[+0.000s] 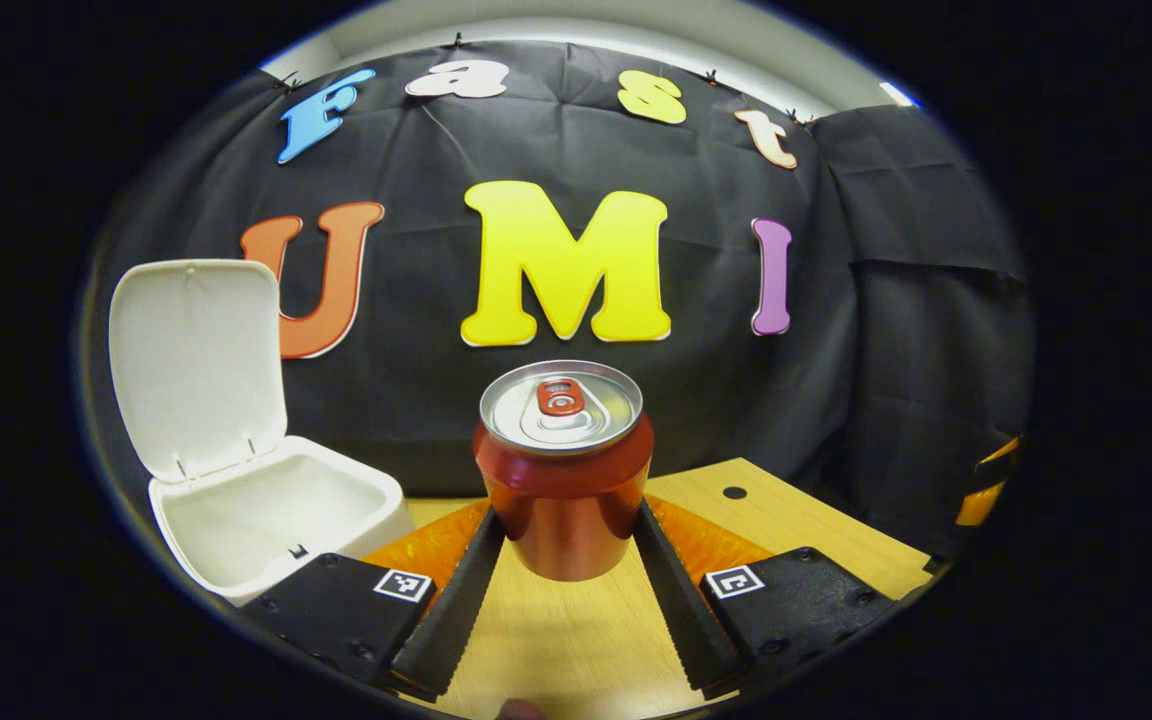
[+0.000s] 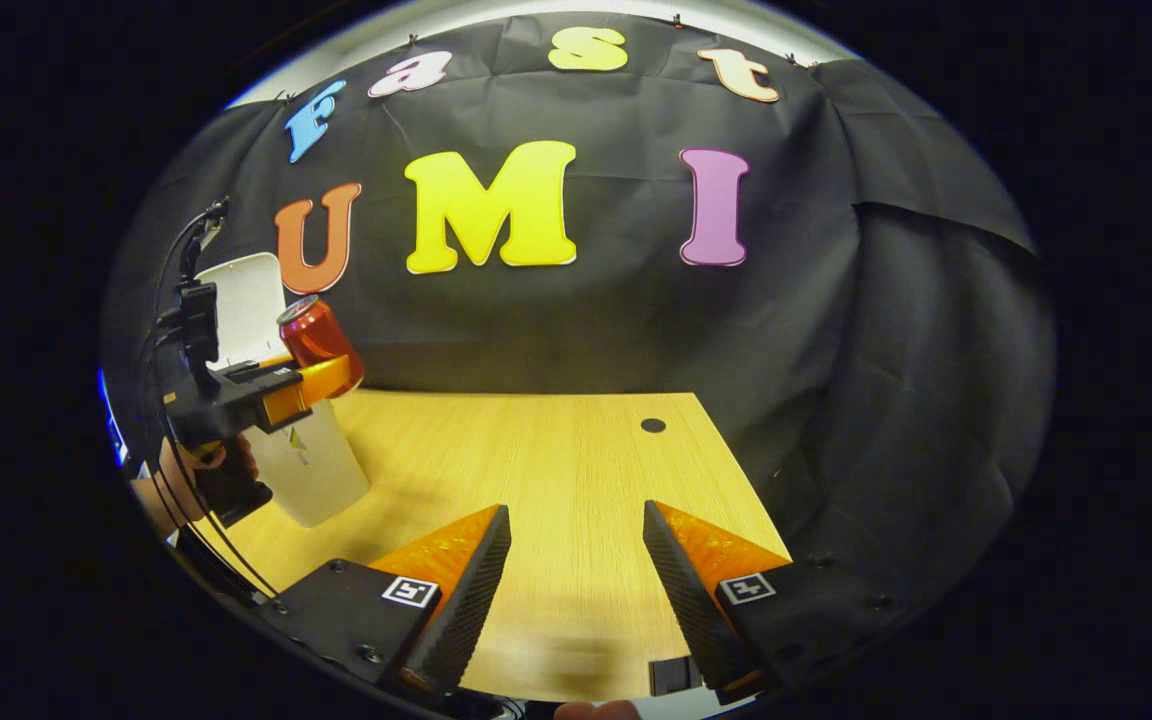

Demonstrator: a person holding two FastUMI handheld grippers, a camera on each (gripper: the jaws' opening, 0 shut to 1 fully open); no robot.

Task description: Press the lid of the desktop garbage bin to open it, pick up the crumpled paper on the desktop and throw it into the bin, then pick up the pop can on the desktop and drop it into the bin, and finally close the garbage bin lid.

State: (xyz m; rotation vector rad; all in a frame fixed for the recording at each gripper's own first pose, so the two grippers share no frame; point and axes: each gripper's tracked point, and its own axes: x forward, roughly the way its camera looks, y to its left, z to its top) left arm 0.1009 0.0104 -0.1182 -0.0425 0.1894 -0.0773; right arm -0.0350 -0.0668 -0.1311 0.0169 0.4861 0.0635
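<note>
Fingers of our left hand-held gripper (image 1: 564,540) clamp the pop can (image 1: 564,470) upright above the worktop (image 1: 556,640), beside the open garbage bin (image 1: 266,510); our right hand-held gripper (image 2: 576,550) hovers low, fingers apart.

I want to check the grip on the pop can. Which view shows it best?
The left gripper view: the pop can sits close and centred, clamped between the left tool's fingers, top and tab visible. The right gripper view shows the can small and far off, held up beside the open bin.
</note>
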